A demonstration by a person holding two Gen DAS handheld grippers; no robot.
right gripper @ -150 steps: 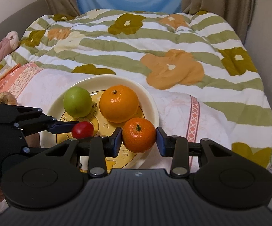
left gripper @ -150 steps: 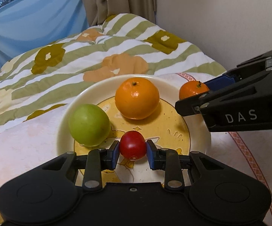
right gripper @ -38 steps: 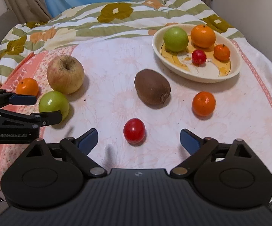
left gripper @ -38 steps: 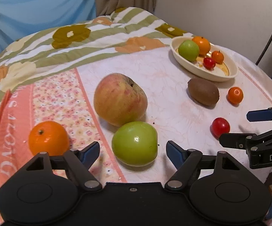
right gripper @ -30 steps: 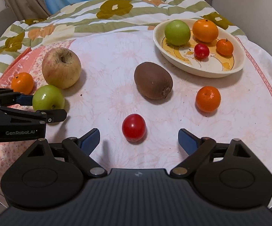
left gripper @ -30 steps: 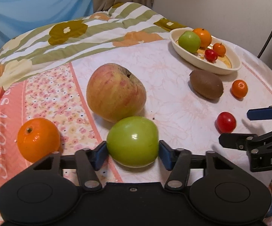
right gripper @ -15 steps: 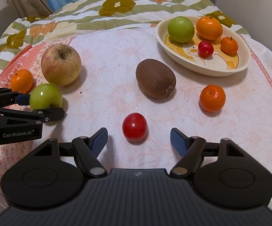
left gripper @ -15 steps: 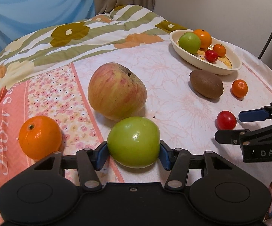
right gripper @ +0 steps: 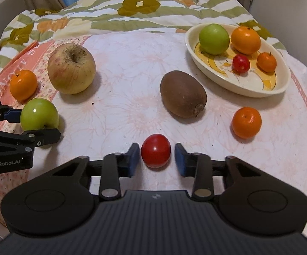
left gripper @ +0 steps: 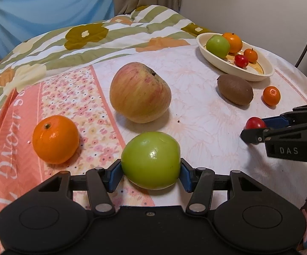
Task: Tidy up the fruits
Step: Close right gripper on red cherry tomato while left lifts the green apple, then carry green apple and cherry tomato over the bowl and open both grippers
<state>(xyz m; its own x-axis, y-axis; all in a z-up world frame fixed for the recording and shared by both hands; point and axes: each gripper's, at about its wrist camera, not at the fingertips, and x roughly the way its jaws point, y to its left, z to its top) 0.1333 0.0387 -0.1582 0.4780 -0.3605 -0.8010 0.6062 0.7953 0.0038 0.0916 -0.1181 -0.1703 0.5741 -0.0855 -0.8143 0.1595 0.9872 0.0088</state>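
My left gripper (left gripper: 150, 174) is shut on a green apple (left gripper: 151, 159) low over the cloth, a blue pad pressed to each side. In the right wrist view the same apple (right gripper: 39, 114) shows at the left between the left gripper's (right gripper: 36, 125) fingers. My right gripper (right gripper: 157, 159) is shut on a small red tomato (right gripper: 156, 149) that rests on the cloth, pads drawn in at its two sides. A cream oval bowl (right gripper: 259, 91) at the far right holds a green apple, an orange, a small tomato and a small mandarin.
Loose on the pale cloth lie a large red-yellow apple (left gripper: 139, 92), an orange (left gripper: 55, 139), a brown kiwi (right gripper: 183, 93) and a mandarin (right gripper: 246, 122). A flowered quilt (right gripper: 140, 6) rises behind. The table edge runs close on the right.
The right gripper's jaws went from wide open to closed in around the red tomato. The left gripper has kept its hold on the green apple and barely moved.
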